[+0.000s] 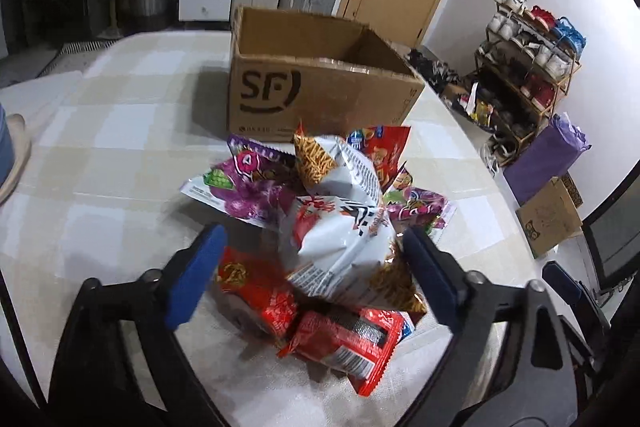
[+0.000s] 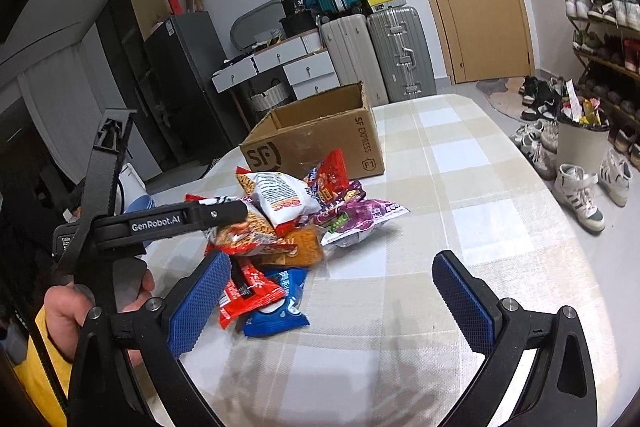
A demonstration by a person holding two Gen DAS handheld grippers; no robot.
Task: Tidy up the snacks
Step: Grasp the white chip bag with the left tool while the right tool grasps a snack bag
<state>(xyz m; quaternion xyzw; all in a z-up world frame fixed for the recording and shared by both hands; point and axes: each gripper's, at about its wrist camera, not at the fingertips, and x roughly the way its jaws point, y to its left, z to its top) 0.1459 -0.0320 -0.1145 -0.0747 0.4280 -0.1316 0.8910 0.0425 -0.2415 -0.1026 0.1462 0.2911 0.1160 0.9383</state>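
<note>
A pile of snack packets (image 1: 320, 211) lies on the checked tablecloth in front of an open brown SF cardboard box (image 1: 316, 79). My left gripper (image 1: 312, 259) is open, its blue pads on either side of a white and red packet (image 1: 340, 227) on top of the pile. My right gripper (image 2: 332, 291) is open and empty, low over the cloth to the right of the pile (image 2: 288, 223). A blue packet (image 2: 276, 311) and a red one (image 2: 248, 295) lie by its left pad. The box (image 2: 320, 135) stands behind the pile, and the left gripper (image 2: 180, 219) reaches over it.
The table (image 2: 460, 227) is round with a beige checked cloth. Beyond it are suitcases (image 2: 396, 51), white drawers (image 2: 280, 67), a wooden door, a shoe rack (image 2: 600, 27) and a waste bin (image 2: 582, 143). A purple bag (image 1: 548, 155) and a small carton stand on the floor.
</note>
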